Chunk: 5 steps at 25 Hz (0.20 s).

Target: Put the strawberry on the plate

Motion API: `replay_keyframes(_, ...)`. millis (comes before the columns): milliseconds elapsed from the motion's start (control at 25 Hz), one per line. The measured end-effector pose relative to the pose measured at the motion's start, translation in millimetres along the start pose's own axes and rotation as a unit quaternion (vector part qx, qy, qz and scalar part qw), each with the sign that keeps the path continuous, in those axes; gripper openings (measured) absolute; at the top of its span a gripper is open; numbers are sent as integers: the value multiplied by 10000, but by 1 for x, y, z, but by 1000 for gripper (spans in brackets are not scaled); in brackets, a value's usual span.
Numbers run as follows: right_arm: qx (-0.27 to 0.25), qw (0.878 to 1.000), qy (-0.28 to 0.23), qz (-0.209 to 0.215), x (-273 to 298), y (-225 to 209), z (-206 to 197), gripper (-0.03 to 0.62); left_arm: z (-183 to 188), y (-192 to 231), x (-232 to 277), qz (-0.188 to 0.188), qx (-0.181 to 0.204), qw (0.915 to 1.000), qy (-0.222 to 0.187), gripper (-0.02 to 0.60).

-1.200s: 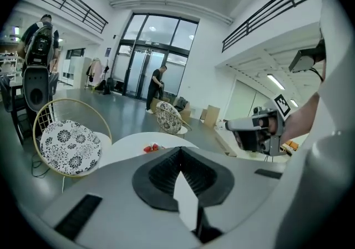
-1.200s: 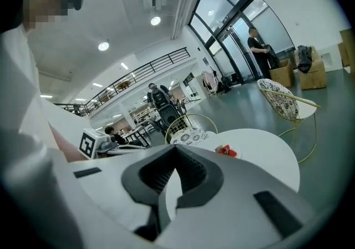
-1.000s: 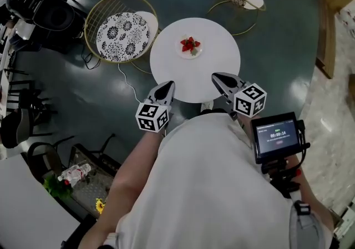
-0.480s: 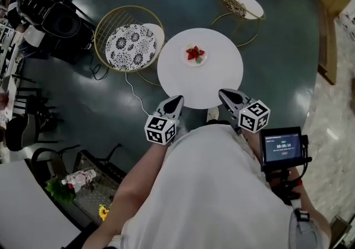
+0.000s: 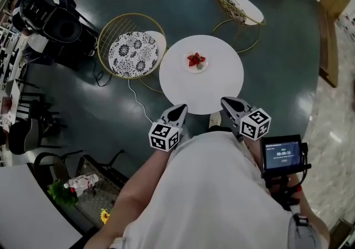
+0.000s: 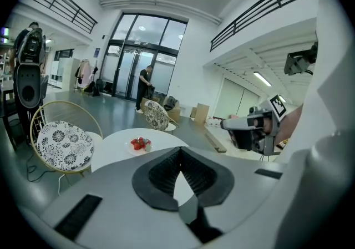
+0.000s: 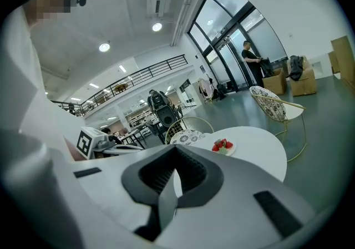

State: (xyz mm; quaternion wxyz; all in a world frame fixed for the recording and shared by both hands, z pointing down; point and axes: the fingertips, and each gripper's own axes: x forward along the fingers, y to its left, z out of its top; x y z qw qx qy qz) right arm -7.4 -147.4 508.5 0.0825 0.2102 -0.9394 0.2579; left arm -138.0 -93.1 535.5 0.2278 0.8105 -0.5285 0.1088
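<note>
Round white table (image 5: pixel 219 88) on dark floor (image 5: pixel 277 48), small plate (image 5: pixel 203 66) toward its far side, red strawberries (image 5: pixel 194 59) on the plate

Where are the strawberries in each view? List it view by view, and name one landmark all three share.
Head view: the strawberries lie just above the picture's centre, on the far part of the round white table.
Left gripper view: left of centre, on the table.
Right gripper view: right of centre, on the table.
Shared landmark: the round white table.
</note>
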Motion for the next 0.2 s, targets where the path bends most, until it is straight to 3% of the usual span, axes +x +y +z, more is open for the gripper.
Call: replay_keyframes(200,-45,10000,-31,-1,-2,-6,4,6,-1,-6,8,-53,36,10000,41,6)
